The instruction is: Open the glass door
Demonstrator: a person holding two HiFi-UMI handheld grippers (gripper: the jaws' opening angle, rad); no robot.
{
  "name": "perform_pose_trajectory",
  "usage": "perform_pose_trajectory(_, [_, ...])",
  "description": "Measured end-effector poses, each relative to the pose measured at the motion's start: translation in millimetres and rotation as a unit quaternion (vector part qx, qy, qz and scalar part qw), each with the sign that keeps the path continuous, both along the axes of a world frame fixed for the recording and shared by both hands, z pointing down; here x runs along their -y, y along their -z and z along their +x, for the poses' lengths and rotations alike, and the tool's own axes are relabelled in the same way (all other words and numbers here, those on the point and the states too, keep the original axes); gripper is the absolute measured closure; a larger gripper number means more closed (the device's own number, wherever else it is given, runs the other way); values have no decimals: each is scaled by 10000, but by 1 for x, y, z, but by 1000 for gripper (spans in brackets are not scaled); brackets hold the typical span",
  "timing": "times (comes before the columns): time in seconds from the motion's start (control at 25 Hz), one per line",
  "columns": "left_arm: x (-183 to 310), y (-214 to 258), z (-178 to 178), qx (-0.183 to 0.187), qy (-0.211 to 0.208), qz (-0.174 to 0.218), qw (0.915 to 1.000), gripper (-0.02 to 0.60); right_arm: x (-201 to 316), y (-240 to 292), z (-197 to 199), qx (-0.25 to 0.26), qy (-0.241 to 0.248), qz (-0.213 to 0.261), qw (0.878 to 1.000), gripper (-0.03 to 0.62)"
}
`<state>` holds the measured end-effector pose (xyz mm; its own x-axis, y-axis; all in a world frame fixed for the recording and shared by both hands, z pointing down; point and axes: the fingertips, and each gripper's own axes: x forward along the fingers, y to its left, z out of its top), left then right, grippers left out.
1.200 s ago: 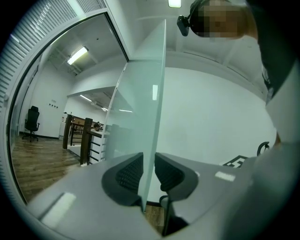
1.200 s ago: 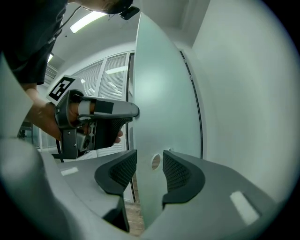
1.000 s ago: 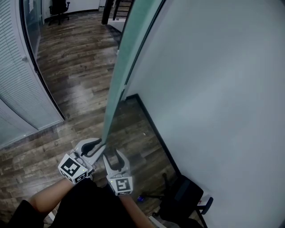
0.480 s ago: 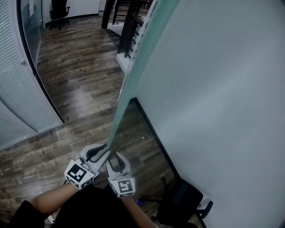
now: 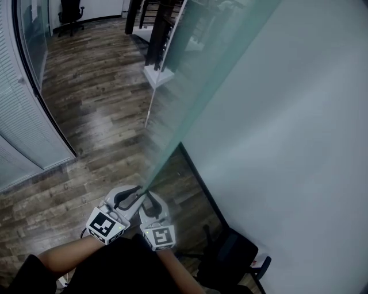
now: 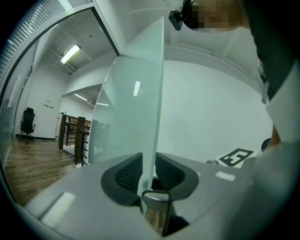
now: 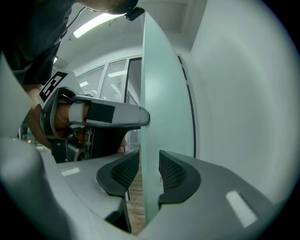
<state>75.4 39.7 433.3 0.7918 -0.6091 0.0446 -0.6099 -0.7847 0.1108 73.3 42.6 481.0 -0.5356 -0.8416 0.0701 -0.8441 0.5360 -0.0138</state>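
While both grippers point level, they meet at the thin near edge of the glass door; the door is tall and a bit green, and it stands just beside the white wall, running away from the person over the wood floor.

The left gripper has the door edge between its jaws; in the left gripper view its two dark bumpy pads sit tight on both sides of the glass, so it is holding the door.

The right gripper is right next to it, almost touching it; its jaws have just been closing, and the glass is between them; in the right gripper view one pad is at the glass, but a thin gap shows at the other pad, so these jaws are not squeezing yet and stand a bit wider than the left ones.

Each gripper has a marker cube near the person's arm; the right gripper view also shows a hand on the left gripper's handle, and a long ceiling light up high.

Far off, at the top of the head view, a black office chair stands on the floor; window blinds fill the left side.
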Motion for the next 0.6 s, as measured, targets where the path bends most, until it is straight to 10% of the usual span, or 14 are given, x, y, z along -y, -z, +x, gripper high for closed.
perform_pose_trajectory(0.6, [-8,8,54,-97,-266,260,9993,494,0,5,52,-49,-195,233,9995,479])
